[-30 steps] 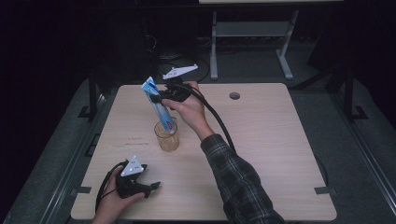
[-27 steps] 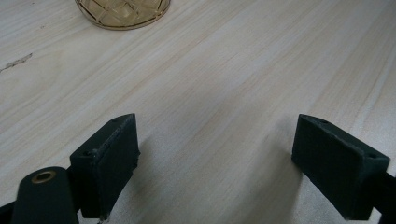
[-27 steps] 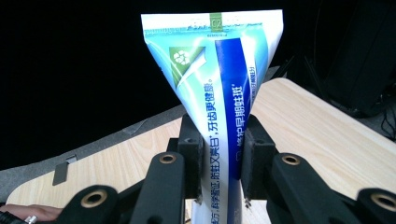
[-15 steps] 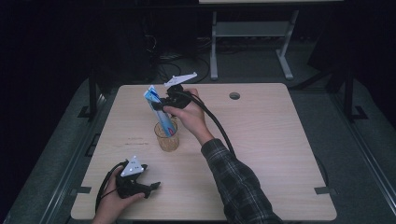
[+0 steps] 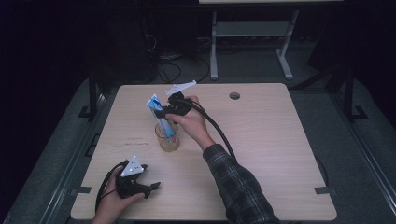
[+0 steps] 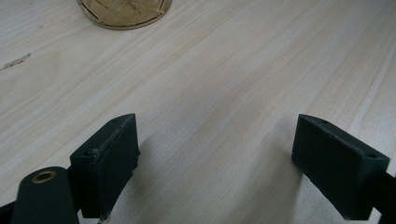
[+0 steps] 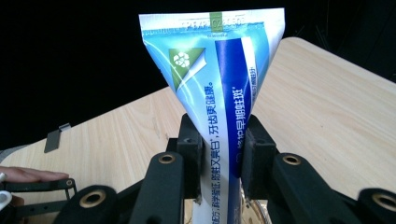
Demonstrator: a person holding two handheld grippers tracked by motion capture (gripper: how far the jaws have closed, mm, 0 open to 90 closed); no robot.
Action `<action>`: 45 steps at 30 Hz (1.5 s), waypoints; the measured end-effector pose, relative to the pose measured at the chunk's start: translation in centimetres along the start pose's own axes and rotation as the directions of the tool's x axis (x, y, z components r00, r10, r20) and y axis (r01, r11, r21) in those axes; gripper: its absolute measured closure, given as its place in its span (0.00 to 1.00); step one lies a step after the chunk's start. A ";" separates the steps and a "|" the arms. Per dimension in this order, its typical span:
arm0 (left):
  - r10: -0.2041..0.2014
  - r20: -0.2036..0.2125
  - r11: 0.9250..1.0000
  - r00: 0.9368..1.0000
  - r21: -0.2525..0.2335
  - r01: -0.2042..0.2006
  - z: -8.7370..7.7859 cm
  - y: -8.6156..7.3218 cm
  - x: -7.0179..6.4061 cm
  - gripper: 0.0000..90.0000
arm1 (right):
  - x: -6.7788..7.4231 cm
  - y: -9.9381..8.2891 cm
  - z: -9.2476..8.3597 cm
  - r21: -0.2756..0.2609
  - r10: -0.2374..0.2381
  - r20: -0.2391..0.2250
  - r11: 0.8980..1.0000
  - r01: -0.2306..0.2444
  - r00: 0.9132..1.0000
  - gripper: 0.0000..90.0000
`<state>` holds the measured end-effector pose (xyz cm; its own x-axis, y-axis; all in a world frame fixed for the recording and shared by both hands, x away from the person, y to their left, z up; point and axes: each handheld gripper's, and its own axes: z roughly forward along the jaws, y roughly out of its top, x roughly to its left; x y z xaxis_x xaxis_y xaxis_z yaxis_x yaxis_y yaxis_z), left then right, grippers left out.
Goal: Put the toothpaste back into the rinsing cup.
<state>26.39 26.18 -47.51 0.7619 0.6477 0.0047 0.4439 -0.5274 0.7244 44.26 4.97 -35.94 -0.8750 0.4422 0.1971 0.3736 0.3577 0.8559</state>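
From above, the right gripper (image 5: 164, 112) holds a blue toothpaste tube (image 5: 159, 116) with its low end inside an amber glass cup (image 5: 167, 138) on the counter (image 5: 271, 154). The left gripper (image 5: 152, 185) rests near the counter's front edge.

In the left gripper view, its fingers (image 6: 109, 163) are wide apart with bare counter (image 6: 224, 93) between them and the cup (image 6: 123, 9) beyond.

In the right gripper view, the fingers (image 7: 190, 158) are clamped on the tube (image 7: 219, 84), which stands up between them.

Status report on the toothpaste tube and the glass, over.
Right tool shut on toothpaste tube, tube upright, lower end in amber glass. Left tool open, resting on table, nothing between its jaws. Nothing in the way.
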 end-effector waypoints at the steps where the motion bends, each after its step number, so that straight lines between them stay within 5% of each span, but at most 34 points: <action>1: 0.000 0.000 1.000 1.000 0.000 0.000 0.0 0.0 0.0 0.15 | 0.0 -0.1 0.0 0.007 0.003 -0.001 1.000 -0.003 1.000 0.81; 12: -0.001 0.001 1.000 1.000 0.000 0.001 0.0 0.0 0.0 0.16 | 0.1 -0.7 0.4 0.026 -0.017 0.005 1.000 0.017 1.000 0.78; 20: -0.002 0.002 1.000 1.000 0.001 0.002 0.0 0.0 0.0 0.16 | 0.0 -1.1 -0.6 -0.002 -0.011 0.033 1.000 0.011 0.999 0.58; 27: -0.002 0.001 1.000 1.000 0.002 0.002 -0.1 0.0 0.0 0.16 | -0.4 -2.3 -3.1 -0.018 -0.014 0.043 1.000 0.015 0.999 0.50; 45: -0.003 0.002 1.000 1.000 -0.002 0.003 -0.1 0.0 0.0 0.16 | -1.5 -6.9 -10.9 -0.029 -0.001 0.153 1.000 0.006 0.988 0.42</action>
<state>26.31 26.21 -47.50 0.7618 0.6479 0.0009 0.4452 -0.5245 0.7258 39.59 -7.13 -36.94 -0.8179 0.5626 0.1202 0.3590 0.3359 0.8708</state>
